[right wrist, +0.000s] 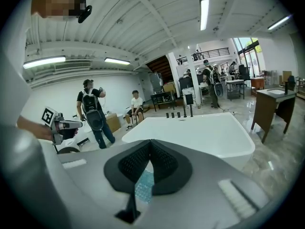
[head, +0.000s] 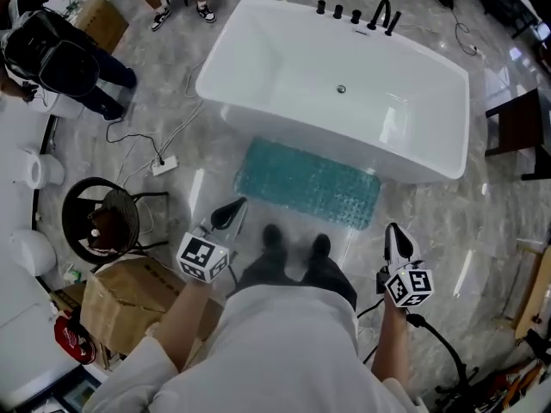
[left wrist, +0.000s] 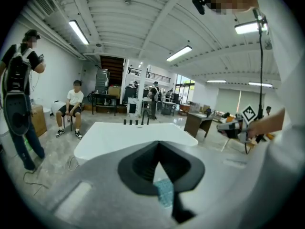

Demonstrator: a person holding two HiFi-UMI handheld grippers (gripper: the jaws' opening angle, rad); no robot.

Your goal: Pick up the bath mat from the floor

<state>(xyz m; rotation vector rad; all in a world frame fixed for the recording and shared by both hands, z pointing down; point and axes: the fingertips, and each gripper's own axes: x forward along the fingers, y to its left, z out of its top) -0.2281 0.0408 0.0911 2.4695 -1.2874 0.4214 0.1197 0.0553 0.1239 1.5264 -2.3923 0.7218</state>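
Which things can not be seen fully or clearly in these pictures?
- Teal bubbled rubber bath mat: gripper views show only a sliver under the shut black fingers.
- Dark wooden chair: head view, cut by right edge.
- Brown cardboard box: head view, partly behind the person's arm.
- Black bathtub taps: too small for detail.

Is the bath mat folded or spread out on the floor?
Spread out. The bath mat lies flat beside the bathtub, no fold visible.

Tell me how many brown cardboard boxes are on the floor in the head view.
2. One brown cardboard box is at the upper left, near the person with a black backpack; the other is at the lower left. Others may be hidden.
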